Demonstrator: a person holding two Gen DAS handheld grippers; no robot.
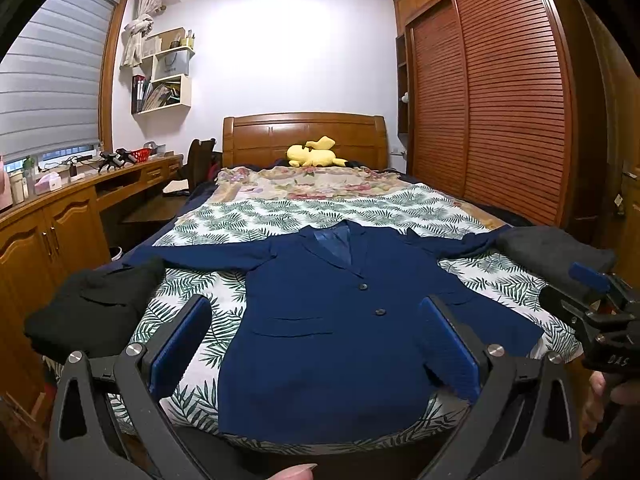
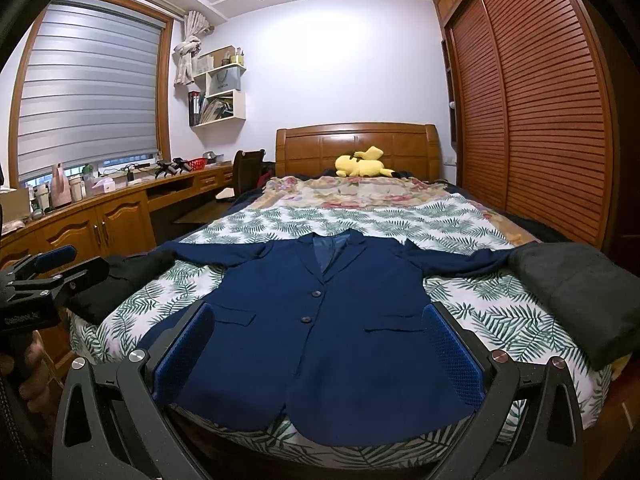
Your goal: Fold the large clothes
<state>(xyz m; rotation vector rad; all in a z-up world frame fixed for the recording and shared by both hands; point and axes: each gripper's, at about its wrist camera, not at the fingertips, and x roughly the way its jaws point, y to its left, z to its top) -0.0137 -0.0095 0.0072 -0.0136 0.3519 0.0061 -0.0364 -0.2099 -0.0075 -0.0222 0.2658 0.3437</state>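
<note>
left wrist: left tool [image 1: 316,344] spread wide, empty, above navy jacket [image 1: 340,320] lying flat on bed [image 1: 500,280] | right wrist: right tool [image 2: 320,354] spread wide, empty, over jacket hem; black folded clothes [image 2: 576,292] beside right sleeve

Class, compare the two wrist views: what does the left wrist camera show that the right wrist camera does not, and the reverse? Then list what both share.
Only the left wrist view shows the right gripper, at its right edge, and a fingertip at the bottom.

Only the right wrist view shows the left gripper, at its left edge, and the pink jug on the desk.

Both show the navy blazer spread flat and buttoned on the leaf-print sheet, a black garment, a grey garment and the yellow plush toy.
</note>
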